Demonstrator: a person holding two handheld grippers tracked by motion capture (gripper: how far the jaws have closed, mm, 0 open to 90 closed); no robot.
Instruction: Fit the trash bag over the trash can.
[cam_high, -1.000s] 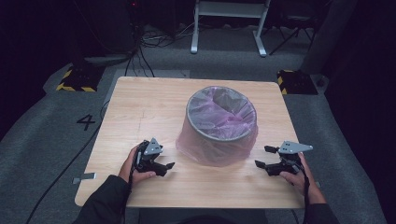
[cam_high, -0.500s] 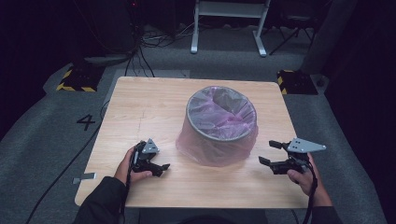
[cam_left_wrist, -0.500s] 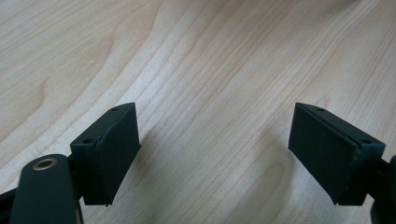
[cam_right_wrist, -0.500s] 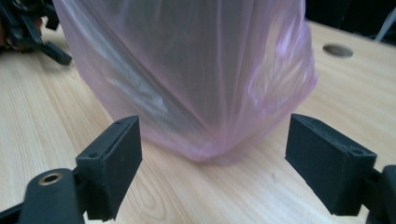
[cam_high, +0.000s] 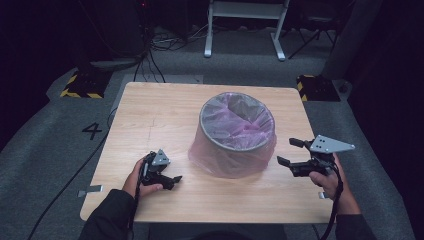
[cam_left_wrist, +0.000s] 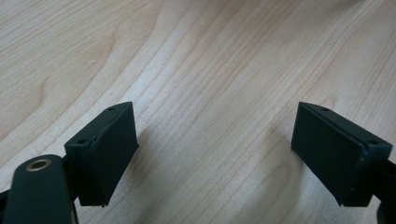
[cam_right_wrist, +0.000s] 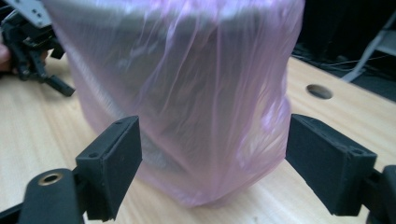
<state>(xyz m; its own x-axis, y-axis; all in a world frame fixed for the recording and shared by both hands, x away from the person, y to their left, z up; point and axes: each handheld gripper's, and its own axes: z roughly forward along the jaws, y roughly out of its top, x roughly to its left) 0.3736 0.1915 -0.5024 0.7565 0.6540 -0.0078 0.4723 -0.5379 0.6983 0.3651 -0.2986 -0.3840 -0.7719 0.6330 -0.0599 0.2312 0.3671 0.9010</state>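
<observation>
The left tool sits low near the front edge of the tabletop, toward the left corner. Its jaws are spread wide, and in the left gripper view there is just bare wood between them. A hand holds it from behind. The right tool is up in the air by the right edge of the tabletop, held by the other hand. Its jaws are spread wide too and grip nothing. A grey three-cornered plate sits on top of it.

In the right gripper view, the right tool points at the bin, which is close in front of it but not touching. The left tool shows far off at the top left of that view.

The bin stands upright in the middle of the tabletop, between the two tools. It is round and grey. A thin pink bag lines it and hangs down over its outside, all the way to the wood.
</observation>
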